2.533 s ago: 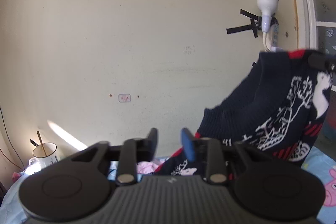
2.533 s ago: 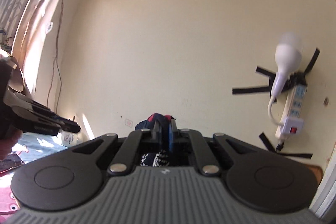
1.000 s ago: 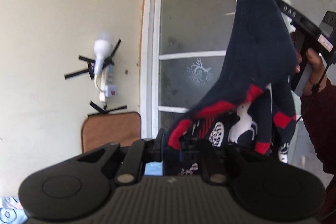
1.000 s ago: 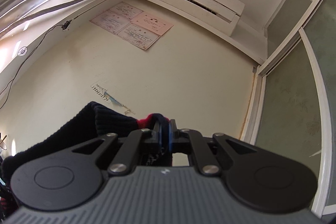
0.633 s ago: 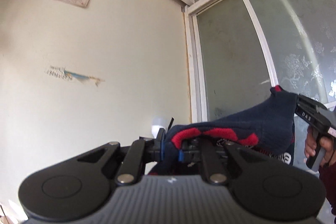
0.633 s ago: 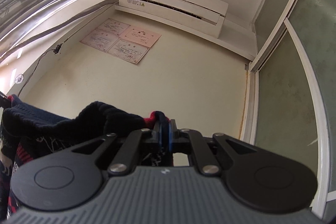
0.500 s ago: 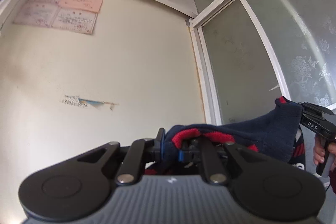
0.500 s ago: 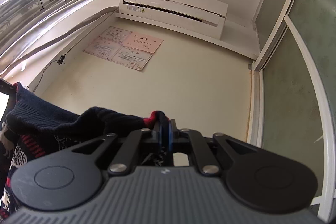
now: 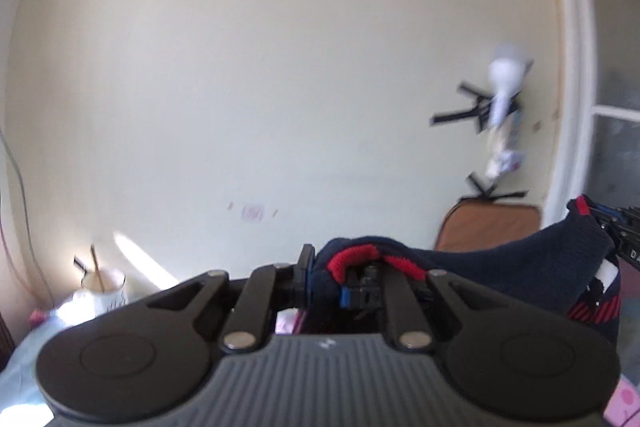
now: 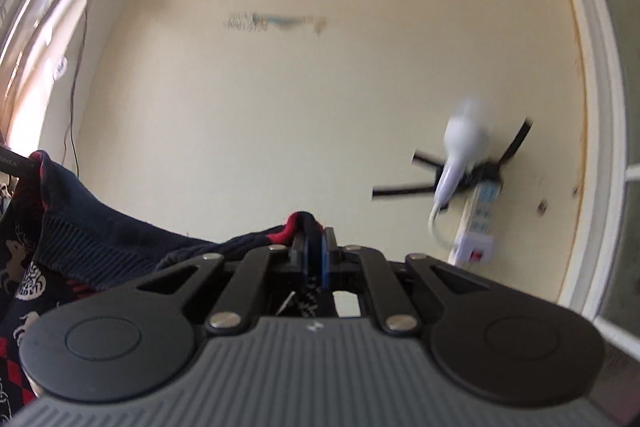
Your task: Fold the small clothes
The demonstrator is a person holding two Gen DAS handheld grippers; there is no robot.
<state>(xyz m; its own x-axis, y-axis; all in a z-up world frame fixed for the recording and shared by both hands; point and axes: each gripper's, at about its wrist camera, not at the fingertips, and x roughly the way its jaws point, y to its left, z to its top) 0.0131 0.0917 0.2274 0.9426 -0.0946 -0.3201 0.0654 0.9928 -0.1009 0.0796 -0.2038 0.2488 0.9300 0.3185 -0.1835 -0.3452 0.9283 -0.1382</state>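
Note:
A small navy knitted sweater (image 9: 520, 267) with red trim and white patterns hangs stretched in the air between my two grippers. My left gripper (image 9: 332, 279) is shut on its red-edged hem. The cloth runs right to the other gripper (image 9: 616, 223), seen at the far right edge. In the right wrist view my right gripper (image 10: 316, 255) is shut on the red-trimmed edge, and the sweater (image 10: 100, 247) sags left toward the left gripper (image 10: 12, 163).
A cream wall fills both views, with a white bulb and power strip (image 10: 476, 195) taped on it beside a glass door frame (image 9: 568, 67). A white mug (image 9: 102, 287) stands at lower left. A brown board (image 9: 492, 227) leans against the wall.
Both grippers have tilted down from the ceiling and air conditioner toward the wall. The left gripper, open earlier, is shut on the hem. The sweater stays held between them.

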